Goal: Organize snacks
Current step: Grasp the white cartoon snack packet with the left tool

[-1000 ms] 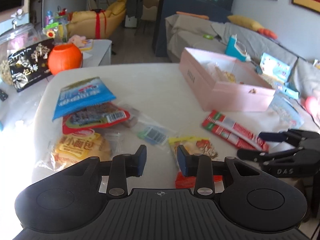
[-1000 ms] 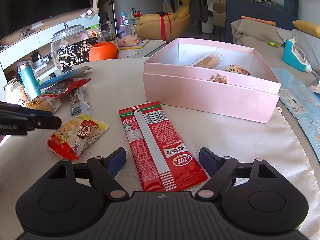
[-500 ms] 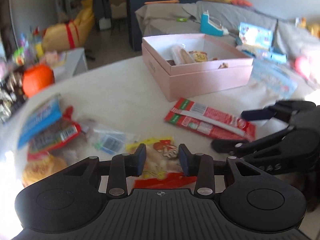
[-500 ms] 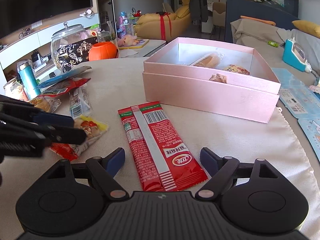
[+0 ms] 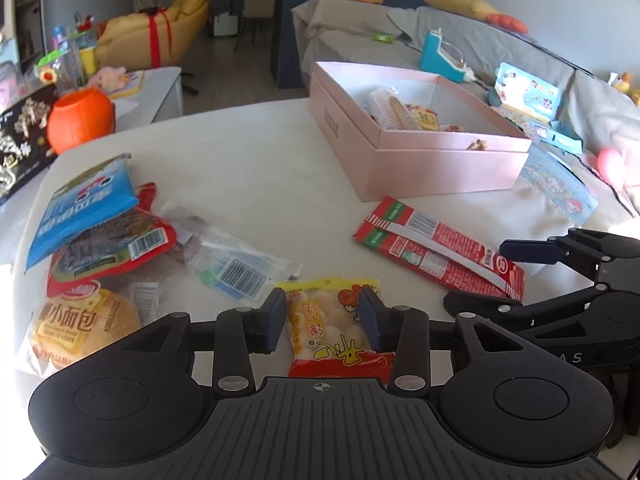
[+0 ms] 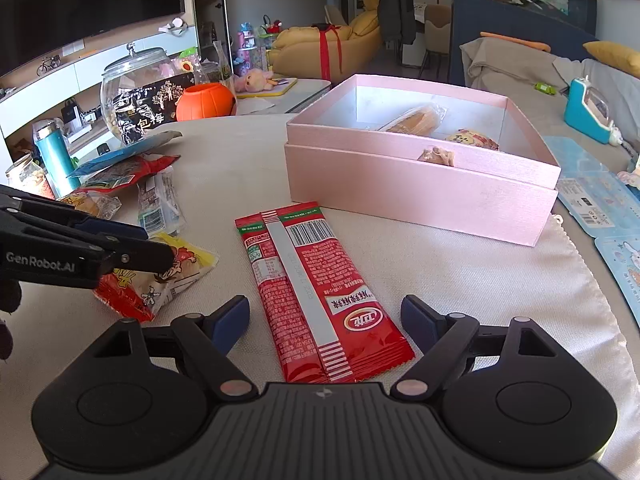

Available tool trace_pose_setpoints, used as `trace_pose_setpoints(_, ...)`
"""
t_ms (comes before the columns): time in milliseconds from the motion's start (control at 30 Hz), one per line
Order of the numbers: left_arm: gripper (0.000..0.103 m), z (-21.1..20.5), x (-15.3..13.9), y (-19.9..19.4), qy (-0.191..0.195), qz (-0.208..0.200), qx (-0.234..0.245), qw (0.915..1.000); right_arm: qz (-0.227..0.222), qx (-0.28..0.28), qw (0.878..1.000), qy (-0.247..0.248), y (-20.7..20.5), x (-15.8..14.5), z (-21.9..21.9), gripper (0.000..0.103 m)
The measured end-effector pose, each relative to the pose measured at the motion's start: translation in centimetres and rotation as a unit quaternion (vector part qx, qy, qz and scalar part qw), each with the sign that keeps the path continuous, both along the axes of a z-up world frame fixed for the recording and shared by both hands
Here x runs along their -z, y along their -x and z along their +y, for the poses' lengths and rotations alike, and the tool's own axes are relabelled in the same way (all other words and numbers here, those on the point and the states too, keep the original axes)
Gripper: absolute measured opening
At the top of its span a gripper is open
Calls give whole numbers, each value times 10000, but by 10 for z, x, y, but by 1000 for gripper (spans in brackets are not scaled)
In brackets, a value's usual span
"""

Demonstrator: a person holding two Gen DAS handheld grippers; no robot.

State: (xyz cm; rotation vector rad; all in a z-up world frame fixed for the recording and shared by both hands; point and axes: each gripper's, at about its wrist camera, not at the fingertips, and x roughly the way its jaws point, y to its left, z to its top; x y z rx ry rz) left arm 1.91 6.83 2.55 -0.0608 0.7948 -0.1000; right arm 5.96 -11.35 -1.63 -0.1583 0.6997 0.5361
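1. Between the fingers of the left gripper (image 5: 322,318) lies the yellow-and-red snack packet (image 5: 334,330), flat on the counter (image 5: 248,168); the fingers stand apart on either side of it, whether touching cannot be told.
2. Ahead and right of those fingers lies the long red wafer packet (image 6: 316,288), its near end between the right gripper (image 6: 325,322) fingers, which are spread wide and clear of it.
3. Beyond the wafer packet stands the open pink box (image 6: 420,188), with a few wrapped snacks inside.
4. Left of the left fingers, a heap of packets: blue bag (image 5: 86,204), bread roll (image 5: 80,324), clear barcoded wrapper (image 5: 236,268).
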Motion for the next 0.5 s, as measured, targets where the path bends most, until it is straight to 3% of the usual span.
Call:
trace_pose_setpoints(233, 44, -6, 0, 1, -41, -32, 274, 9996, -1, -2, 10000, 1, 0, 0, 0, 84)
trace_pose_setpoints(300, 50, -11, -2, 3, -355, -98, 314, 9988, 0, -3, 10000, -1, 0, 0, 0, 84)
trace_pose_setpoints(400, 47, -11, -5, 5, -1094, -292, 39, 9936, -1, -2, 10000, 0, 0, 0, 0, 85)
trace_pose_setpoints(433, 45, -7, -7, 6, -1132, -312, -66, 9931, -1, -1, 10000, 1, 0, 0, 0, 85)
trace_pose_setpoints(500, 44, 7, -14, 9, -765, -349, -189, 9963, -1, -4, 10000, -1, 0, 0, 0, 85)
